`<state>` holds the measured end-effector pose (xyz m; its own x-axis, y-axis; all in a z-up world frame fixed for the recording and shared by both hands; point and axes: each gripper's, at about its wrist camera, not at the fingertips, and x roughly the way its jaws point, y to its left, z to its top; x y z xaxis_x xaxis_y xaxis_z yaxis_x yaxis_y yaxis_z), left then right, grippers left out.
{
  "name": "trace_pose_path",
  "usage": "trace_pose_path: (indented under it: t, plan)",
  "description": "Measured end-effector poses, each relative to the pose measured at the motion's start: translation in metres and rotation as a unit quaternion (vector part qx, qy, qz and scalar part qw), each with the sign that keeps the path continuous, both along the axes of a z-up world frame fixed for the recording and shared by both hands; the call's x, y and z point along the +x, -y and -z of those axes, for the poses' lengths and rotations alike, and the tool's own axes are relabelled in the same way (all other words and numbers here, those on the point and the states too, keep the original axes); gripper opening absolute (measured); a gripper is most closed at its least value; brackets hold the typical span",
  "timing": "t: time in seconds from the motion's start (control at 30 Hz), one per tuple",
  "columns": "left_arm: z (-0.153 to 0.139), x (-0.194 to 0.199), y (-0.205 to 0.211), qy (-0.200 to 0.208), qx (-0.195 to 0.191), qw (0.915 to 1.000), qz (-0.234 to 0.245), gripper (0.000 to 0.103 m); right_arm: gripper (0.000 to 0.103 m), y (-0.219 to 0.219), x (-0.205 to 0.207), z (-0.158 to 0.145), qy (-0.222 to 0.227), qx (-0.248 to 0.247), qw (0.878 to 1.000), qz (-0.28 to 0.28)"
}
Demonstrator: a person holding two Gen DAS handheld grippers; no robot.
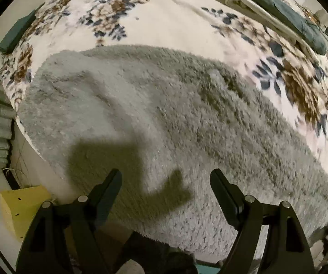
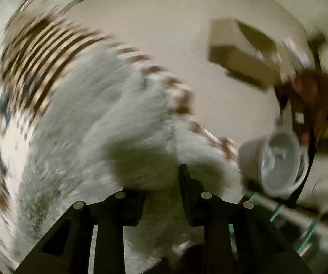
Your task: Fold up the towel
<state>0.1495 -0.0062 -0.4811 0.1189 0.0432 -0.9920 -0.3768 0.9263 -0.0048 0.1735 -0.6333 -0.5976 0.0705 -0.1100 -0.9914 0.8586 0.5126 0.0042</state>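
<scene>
towel: grey, shaggy, lying spread over the floral blanket, its near edge hanging just past the bed's edge under both grippers; in the right wrist view the towel is running up and left, badly smeared by blur
left gripper: pointing straight down over the towel's near edge, jaws standing wide apart, nothing between them, pads clear of the pile; its shadow is falling on the fabric just ahead
right gripper: also pointing down, near the towel's edge where the fabric is giving way to floor; jaws are sitting fairly close but with a gap, and i cannot tell whether any pile is being caught, so reading it as gripping nothing
step in hand: judging this as lining up to pinch two points of the near edge for a fold
doing it well: each gripper should be lowering onto the hem itself, taking both corners at matching spots so the fold is landing square; the right jaws are looking too narrow for thick pile and are likely needing to widen first
risk: pinching blanket along with towel
clutter: a cardboard box and a pale tub on the floor, well apart from the towel
</scene>
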Motion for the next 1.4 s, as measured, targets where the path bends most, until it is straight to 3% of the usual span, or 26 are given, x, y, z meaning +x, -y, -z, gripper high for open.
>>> trace_pose_path:
  t: [0.03,0.13,0.27,0.37,0.57,0.67,0.8,0.87,0.9,1.0,1.1,1.27,1.4]
  plan:
    - [0.003,-0.002,0.001,-0.004,-0.001,1.0000,0.001,0.079,0.032,0.010,-0.022,-0.001,0.039,0.038,0.998,0.023]
    - [0.010,-0.005,0.002,-0.015,-0.004,0.9999,0.003,0.079,0.043,0.017,-0.050,0.003,0.088,0.095,0.991,0.040]
    - [0.017,-0.009,0.005,-0.026,-0.002,0.9996,0.009,0.079,0.044,0.005,-0.057,0.032,0.111,0.141,0.982,0.064]
    - [0.019,-0.012,0.006,-0.031,0.000,0.9994,0.013,0.079,0.005,-0.004,-0.051,0.045,0.108,0.131,0.982,0.078]
    - [0.012,-0.021,0.002,-0.027,-0.006,0.9995,0.016,0.079,0.005,-0.011,-0.067,-0.006,0.107,0.073,0.989,0.073]
    - [0.011,-0.030,-0.006,-0.027,-0.009,0.9995,0.014,0.079,0.005,-0.007,-0.069,-0.003,0.078,0.081,0.992,0.060]
    - [0.009,-0.034,-0.027,-0.032,-0.011,0.9994,0.000,0.079,0.021,0.000,-0.070,0.030,0.035,0.131,0.990,0.036]
    - [0.003,-0.041,-0.043,-0.026,-0.015,0.9995,-0.012,0.079,0.047,-0.011,-0.069,0.024,0.046,0.127,0.991,0.022]
    - [-0.001,-0.045,-0.054,-0.021,-0.017,0.9995,-0.018,0.079,0.054,-0.021,-0.068,0.016,0.059,0.118,0.991,0.010]
    - [-0.007,-0.057,-0.094,-0.014,-0.016,0.9989,-0.041,0.079,0.059,-0.060,-0.058,0.003,0.077,0.114,0.990,-0.016]
    - [-0.010,-0.066,-0.147,-0.010,-0.007,0.9974,-0.071,0.079,0.059,-0.119,-0.043,0.002,0.076,0.140,0.986,-0.051]
    - [0.004,-0.056,-0.231,-0.009,0.023,0.9917,-0.126,0.079,0.059,-0.244,-0.018,0.025,0.056,0.211,0.970,-0.106]
    - [0.028,-0.050,-0.281,-0.003,0.029,0.9857,-0.166,0.078,0.059,-0.307,-0.014,0.050,0.032,0.240,0.966,-0.090]
